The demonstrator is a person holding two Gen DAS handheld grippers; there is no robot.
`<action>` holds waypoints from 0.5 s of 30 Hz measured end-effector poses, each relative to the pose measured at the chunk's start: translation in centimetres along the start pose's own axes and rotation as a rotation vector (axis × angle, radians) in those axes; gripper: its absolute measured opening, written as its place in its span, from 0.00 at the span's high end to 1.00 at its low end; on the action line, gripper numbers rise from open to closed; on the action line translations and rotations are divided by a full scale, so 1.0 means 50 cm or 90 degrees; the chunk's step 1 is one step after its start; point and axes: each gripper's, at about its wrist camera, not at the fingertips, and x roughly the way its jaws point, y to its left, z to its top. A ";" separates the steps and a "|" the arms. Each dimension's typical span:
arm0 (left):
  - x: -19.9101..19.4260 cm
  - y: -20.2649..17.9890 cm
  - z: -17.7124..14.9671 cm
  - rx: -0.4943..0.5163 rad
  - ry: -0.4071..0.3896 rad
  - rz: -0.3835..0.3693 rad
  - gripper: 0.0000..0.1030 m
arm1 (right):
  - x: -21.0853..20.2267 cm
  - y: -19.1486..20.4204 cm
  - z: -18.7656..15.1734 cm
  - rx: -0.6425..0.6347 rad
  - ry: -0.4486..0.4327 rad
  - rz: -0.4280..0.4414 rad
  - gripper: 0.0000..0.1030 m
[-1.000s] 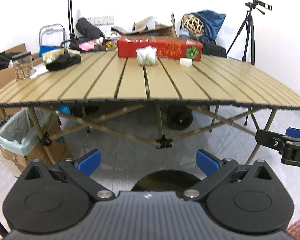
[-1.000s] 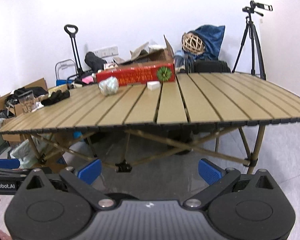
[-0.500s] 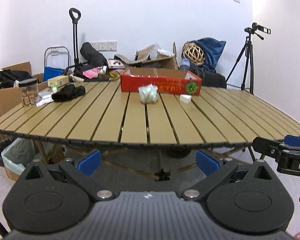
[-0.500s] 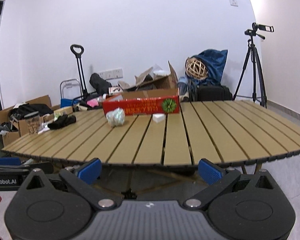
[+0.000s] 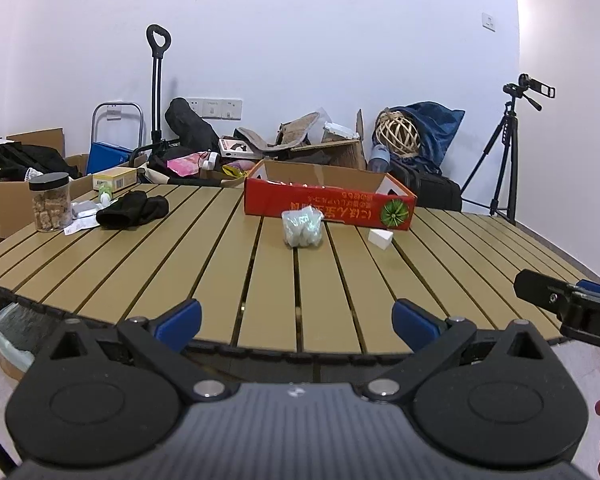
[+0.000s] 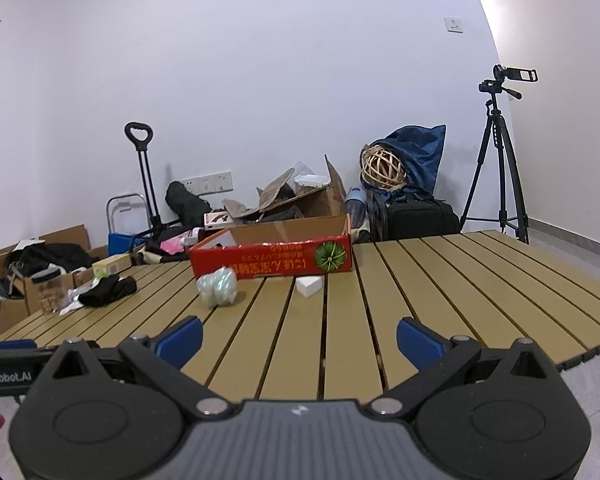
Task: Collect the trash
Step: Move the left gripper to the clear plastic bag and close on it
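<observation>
A crumpled clear plastic wad (image 5: 302,227) (image 6: 217,287) lies on the slatted tan table (image 5: 180,280) (image 6: 440,304), just in front of an open red cardboard box (image 5: 328,202) (image 6: 272,258). A small white block (image 5: 380,238) (image 6: 309,285) sits to the right of the wad. My left gripper (image 5: 297,317) hovers open over the table's near edge, empty. My right gripper (image 6: 299,340) is open too, empty, above the near edge; its tip (image 5: 556,300) shows at the right of the left wrist view.
At the table's left end are a black cloth (image 5: 134,210), a jar (image 5: 50,202) and paper scraps. A lined bin (image 5: 8,330) stands under the left edge. Boxes, bags and a hand truck (image 5: 156,92) crowd the back wall; a tripod (image 6: 496,160) stands at the right.
Both grippers have risen from below table height to above the near edge, so the tabletop now fills the views. Both stay open and empty.
</observation>
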 end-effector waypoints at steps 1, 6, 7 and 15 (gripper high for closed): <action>0.011 0.000 0.005 -0.002 0.000 0.002 0.00 | 0.012 0.001 0.004 0.000 -0.002 -0.002 0.00; 0.071 0.005 0.034 -0.015 -0.001 0.008 0.00 | 0.076 -0.003 0.020 0.014 -0.008 -0.009 0.00; 0.083 0.006 0.040 -0.016 -0.001 0.011 0.00 | 0.091 -0.003 0.024 0.019 -0.008 -0.010 0.00; 0.196 0.009 0.092 -0.019 0.012 0.013 0.00 | 0.209 -0.008 0.045 0.036 0.013 -0.022 0.00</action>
